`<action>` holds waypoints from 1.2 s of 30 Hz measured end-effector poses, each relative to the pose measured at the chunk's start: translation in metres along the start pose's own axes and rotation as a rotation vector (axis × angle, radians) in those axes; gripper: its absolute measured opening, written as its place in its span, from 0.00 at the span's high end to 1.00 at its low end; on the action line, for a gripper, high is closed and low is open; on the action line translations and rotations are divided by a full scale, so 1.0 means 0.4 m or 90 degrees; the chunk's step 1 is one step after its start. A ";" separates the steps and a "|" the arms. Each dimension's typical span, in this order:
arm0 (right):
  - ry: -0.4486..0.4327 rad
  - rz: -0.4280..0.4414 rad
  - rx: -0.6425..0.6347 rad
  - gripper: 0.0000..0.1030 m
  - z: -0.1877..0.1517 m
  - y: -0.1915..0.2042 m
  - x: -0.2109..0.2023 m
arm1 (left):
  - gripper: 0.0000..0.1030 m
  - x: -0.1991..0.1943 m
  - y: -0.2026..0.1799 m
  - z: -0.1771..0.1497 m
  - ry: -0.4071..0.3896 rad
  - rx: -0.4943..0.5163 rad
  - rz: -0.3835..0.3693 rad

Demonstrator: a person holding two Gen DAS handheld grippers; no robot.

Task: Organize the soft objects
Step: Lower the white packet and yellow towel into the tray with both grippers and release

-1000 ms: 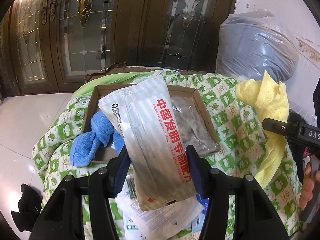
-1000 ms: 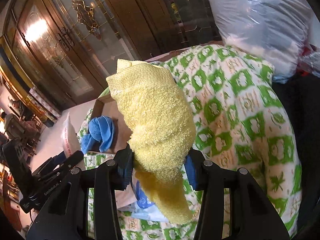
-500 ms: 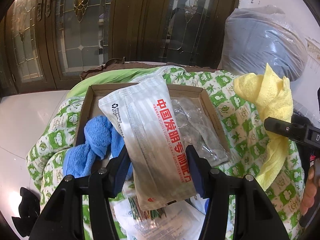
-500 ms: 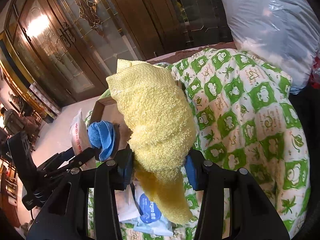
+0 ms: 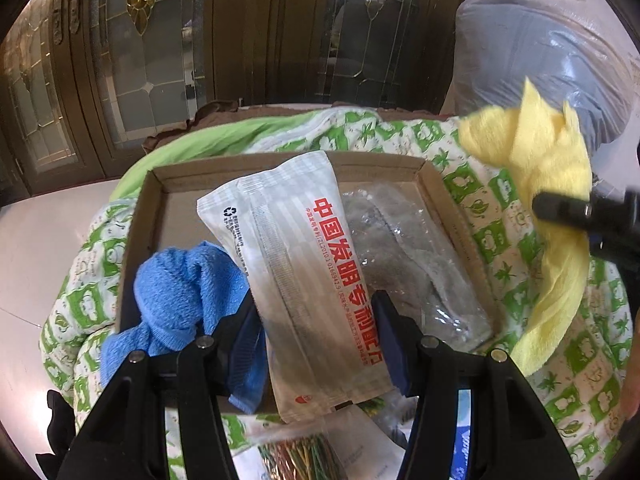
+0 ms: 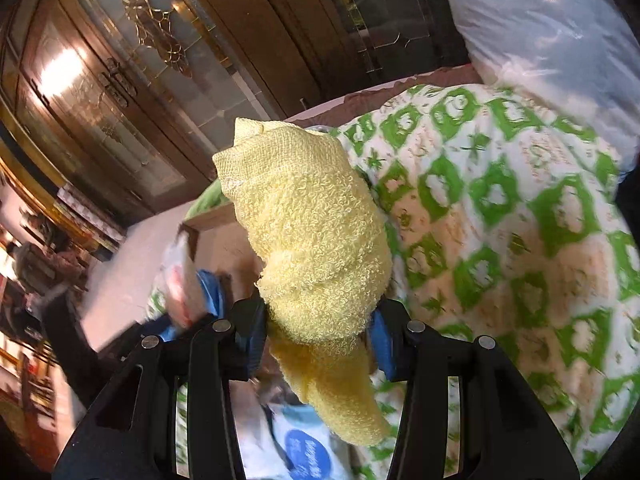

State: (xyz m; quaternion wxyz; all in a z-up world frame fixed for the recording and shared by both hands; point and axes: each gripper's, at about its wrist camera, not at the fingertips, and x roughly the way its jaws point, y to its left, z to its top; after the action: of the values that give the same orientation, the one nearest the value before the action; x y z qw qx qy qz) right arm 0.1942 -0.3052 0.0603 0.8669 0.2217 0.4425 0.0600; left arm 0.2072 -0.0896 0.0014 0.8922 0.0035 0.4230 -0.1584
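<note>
My left gripper [image 5: 316,320] is shut on a white plastic packet with red Chinese print [image 5: 304,272] and holds it over a shallow cardboard box [image 5: 432,176]. In the box lie a blue towel [image 5: 180,296] at the left and a clear bag with grey cloth [image 5: 408,272] at the right. My right gripper [image 6: 320,324] is shut on a yellow towel [image 6: 308,236], held up over the green-and-white quilt [image 6: 500,240]. The yellow towel [image 5: 548,184] and right gripper also show at the right of the left wrist view.
Loose packets lie in front of the box, one with coloured strips [image 5: 304,456], one white with a blue label [image 6: 300,452]. A large grey bundle in clear plastic [image 5: 540,56] sits at the back right. Dark glass-door cabinets [image 5: 160,40] stand behind.
My left gripper has carried the white packet forward and over the box. My right gripper has swung the yellow towel left, closer to the box.
</note>
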 end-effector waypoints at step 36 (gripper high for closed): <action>-0.020 -0.064 -0.095 0.32 0.043 0.057 0.243 | 0.41 0.062 0.026 0.028 0.024 -0.032 -0.014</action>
State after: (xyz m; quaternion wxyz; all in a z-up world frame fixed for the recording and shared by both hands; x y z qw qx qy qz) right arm 0.2682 -0.2613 0.0071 0.8896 0.1350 0.4339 0.0453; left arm 0.2331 -0.0882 -0.0115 0.8820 -0.0208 0.4436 -0.1576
